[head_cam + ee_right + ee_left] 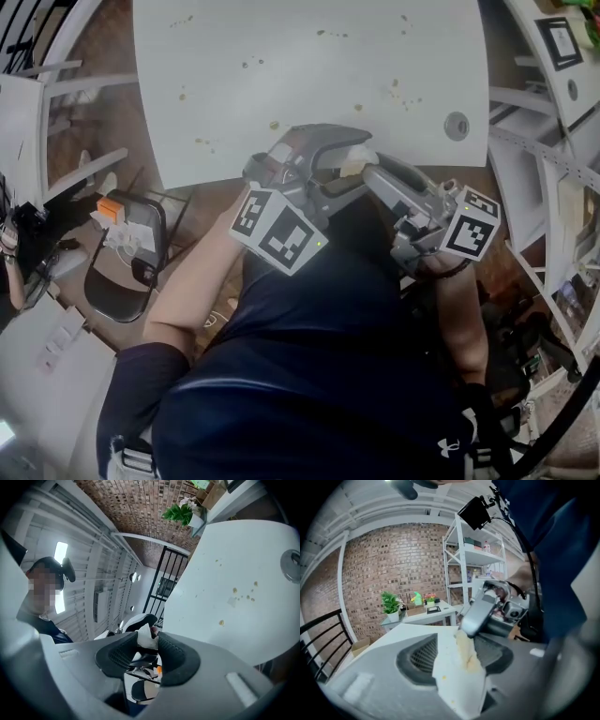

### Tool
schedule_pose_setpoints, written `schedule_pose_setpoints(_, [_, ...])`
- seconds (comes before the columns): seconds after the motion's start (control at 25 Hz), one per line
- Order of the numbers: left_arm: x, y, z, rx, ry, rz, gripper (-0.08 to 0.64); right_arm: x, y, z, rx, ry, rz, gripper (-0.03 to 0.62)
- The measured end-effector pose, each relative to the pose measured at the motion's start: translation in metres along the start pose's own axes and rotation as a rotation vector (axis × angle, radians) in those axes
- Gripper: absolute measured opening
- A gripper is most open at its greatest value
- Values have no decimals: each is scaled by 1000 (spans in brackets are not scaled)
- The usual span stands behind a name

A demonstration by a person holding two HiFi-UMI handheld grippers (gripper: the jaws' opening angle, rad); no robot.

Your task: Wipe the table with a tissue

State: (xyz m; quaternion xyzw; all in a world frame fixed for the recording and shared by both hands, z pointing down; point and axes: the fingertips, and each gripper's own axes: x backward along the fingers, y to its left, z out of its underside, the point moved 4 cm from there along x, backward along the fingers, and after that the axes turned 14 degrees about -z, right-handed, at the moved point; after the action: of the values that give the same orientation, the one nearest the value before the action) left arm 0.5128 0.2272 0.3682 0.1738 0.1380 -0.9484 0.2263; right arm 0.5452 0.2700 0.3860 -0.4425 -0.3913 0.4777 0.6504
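Note:
The white table [309,84] carries scattered yellowish crumbs [403,94]. Both grippers meet just off its near edge. A white tissue [354,165] with a yellow stain sits where their tips come together. In the left gripper view the tissue [457,677] drapes loosely between the spread jaws of my left gripper [457,651], which is open. My right gripper [480,611] reaches in from the far side and touches the tissue's top. In the right gripper view the pads of my right gripper [147,648] pinch a fold of the tissue [147,637]. The table [234,573] with its crumbs [243,595] lies to its right.
A round grommet [457,126] sits in the table near its right front corner. A chair [127,244] with an orange item stands on the floor at the left. White shelving [553,122] runs along the right. The person's torso fills the lower head view.

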Motion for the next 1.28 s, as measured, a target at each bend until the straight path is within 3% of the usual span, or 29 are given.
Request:
schedule_pose_setpoints(0.12, [-3,-6,2,-92,16,13,241,3,-6,4,-22,21,-9,143])
schedule_pose_setpoints(0.24, [-3,-17,9,-274,61,67,247,6,-12,9,-26,59,1,128])
schedule_pose_setpoints(0.28, [-3,-23,14,-336,93,99,288,9,-15,9,-25,62,11,30])
schedule_pose_setpoints(0.36, [-4,-32,24,-382,137,155,314,17,-21,5,-11,56,38,19])
schedule_pose_setpoints(0.48, [-5,-33,30,-256,133,154,313,27,-29,-4,4,31,79,17])
schedule_pose_setpoints(0.64, [-8,-20,41,-69,138,68,313,37,-37,-18,7,-30,88,17])
schedule_pose_setpoints(0.84, [-10,-11,42,144,107,-10,298,55,-70,-52,64,-85,199,16])
schedule_pose_setpoints(1.0, [-3,0,42,312,74,-106,260,58,-101,-72,52,-117,228,16])
schedule_pose_setpoints(1.08, [6,6,43,361,67,-143,249,54,-112,-79,62,-109,258,15])
schedule_pose_setpoints(1.28, [25,14,48,395,63,-194,235,43,-129,-90,83,-84,302,15])
